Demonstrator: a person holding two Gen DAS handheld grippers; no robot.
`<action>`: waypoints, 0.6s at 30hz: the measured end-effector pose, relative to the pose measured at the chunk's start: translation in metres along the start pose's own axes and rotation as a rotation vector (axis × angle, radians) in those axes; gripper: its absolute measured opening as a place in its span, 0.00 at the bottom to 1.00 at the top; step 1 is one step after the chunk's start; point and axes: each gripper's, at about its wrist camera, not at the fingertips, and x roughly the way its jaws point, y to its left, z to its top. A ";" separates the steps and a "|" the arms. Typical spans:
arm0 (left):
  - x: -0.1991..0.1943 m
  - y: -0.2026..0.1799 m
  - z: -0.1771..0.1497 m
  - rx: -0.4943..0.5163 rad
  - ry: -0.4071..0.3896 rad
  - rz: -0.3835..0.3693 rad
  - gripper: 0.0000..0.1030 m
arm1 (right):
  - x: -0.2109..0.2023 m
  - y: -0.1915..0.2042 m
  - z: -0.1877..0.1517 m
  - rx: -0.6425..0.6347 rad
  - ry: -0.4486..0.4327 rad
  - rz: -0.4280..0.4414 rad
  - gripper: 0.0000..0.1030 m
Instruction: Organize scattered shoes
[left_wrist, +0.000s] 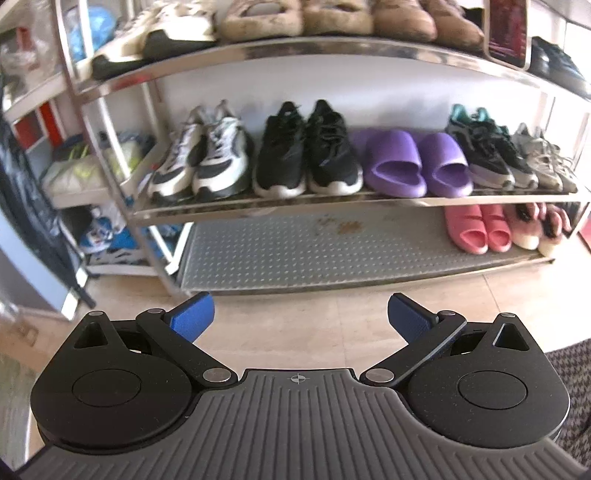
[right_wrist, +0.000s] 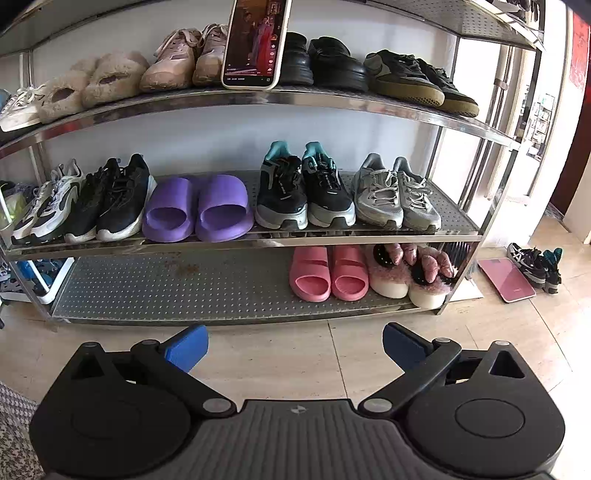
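Shoes (right_wrist: 306, 188) lined on the rack (right_wrist: 258, 236).
Left tongs (left_wrist: 300, 315) and right tongs (right_wrist: 295, 345) hover level over floor, both wide, empty.

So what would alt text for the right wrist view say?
An open right gripper faces a metal shoe rack with paired shoes on its shelves. A phone leans on the upper shelf; dark sneakers sit on the floor to the right.

Left tool (left_wrist: 300, 314) and right tool (right_wrist: 295, 345) both gape wide, empty.
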 end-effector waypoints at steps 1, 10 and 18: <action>-0.001 0.000 -0.001 -0.005 -0.009 -0.002 0.99 | 0.001 0.000 0.000 -0.001 0.001 -0.002 0.98; 0.004 0.003 0.002 -0.036 0.001 -0.006 0.99 | 0.003 0.003 0.002 0.004 -0.005 0.009 0.97; 0.005 0.000 0.001 -0.029 0.008 -0.001 0.99 | 0.004 0.009 0.003 -0.021 -0.003 -0.003 0.97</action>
